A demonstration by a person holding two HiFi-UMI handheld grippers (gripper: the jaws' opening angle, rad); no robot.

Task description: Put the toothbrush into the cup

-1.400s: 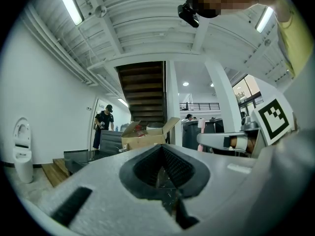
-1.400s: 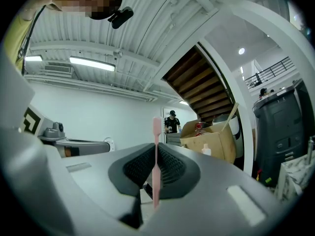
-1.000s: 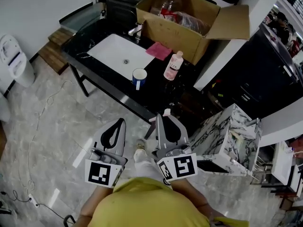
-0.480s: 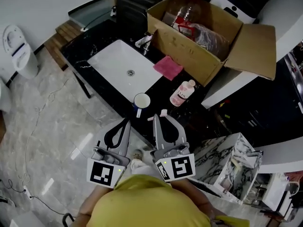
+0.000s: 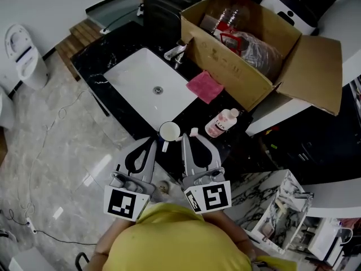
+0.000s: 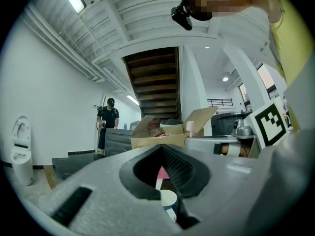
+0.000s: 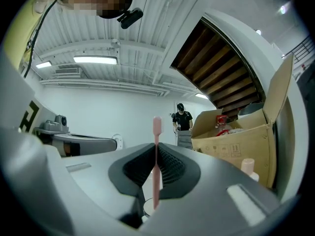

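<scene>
A white cup with blue print (image 5: pixel 169 131) stands on the black countertop (image 5: pixel 107 55) near its front edge. It shows low between the jaws in the left gripper view (image 6: pixel 167 198) and the right gripper view (image 7: pixel 146 208). My right gripper (image 5: pixel 189 136) is shut on a pink toothbrush (image 7: pixel 156 161), which stands upright with its head up (image 5: pixel 194 132), just right of the cup. My left gripper (image 5: pixel 151 142) is level and shut with nothing in it, its tips just left of the cup.
A white sink basin (image 5: pixel 148 86) with a faucet (image 5: pixel 176 51) lies behind the cup. A pink cloth (image 5: pixel 205 87), a lying pink bottle (image 5: pixel 221 123) and an open cardboard box (image 5: pixel 248 38) sit to the right. A marble-patterned box (image 5: pixel 279 208) stands at lower right. A person in black (image 6: pixel 107 119) stands far off.
Both grippers have moved forward to the counter's front edge. The cup, once well ahead, now sits right between their tips. The toothbrush stays clamped in the right gripper.
</scene>
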